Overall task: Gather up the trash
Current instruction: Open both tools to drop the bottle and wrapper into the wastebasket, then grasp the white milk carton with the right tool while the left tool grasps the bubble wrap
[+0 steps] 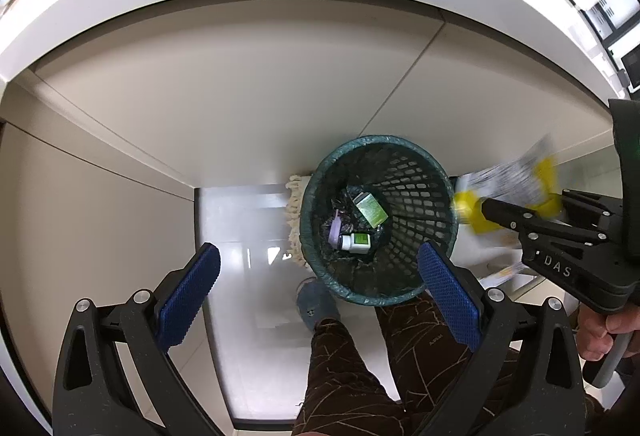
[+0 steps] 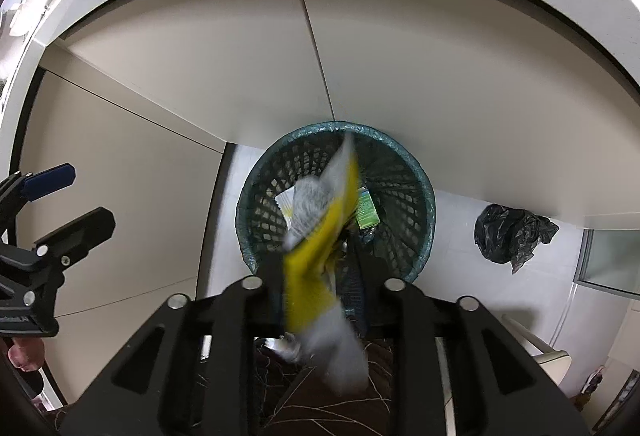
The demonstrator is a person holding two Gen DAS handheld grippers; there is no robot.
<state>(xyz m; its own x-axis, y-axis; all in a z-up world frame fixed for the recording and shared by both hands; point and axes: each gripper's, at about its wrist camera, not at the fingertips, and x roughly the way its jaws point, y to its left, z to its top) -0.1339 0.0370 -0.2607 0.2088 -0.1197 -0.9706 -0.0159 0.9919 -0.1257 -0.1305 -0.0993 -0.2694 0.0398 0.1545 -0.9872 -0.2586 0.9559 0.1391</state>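
Left wrist view: dark green plastic mesh wastebasket (image 1: 378, 220) w/ a liner bag stands on the pale floor against the beige cabinet front (image 1: 224, 83), below the white counter edge. Inside the basket: green-labelled box, small white bottle, lilac item, all near the bottom. Left gripper (image 1: 318, 282) hangs above the basket's near rim, blue pads (image 1: 188, 296) spread wide, nothing between them. Right of the basket, just outside its rim in this view, right gripper (image 1: 516, 213) carries a blurred yellow-and-grey printed paper wrapper (image 1: 516, 181). Person's patterned brown trouser legs sit on the near side of the basket. Right wrist view: same wastebasket (image 2: 424, 203) lies straight below. Wrapper (image 2: 316, 256) stands between the fingers of the right gripper (image 2: 318, 286), top end reaching over the basket mouth, lower end trailing back past the jaws. Jaws narrow, w/ a gap showing on the right side of the wrapper; can't tell if the pads grip it or it's slipping. A crumpled black plastic bag (image 2: 512, 232) lies on the floor right of the basket, well apart. Step, by my read: drop-off of the wrapper into the basket. Next: let the fingers part fully while centred over the mouth so it falls inside, then go for more trash.
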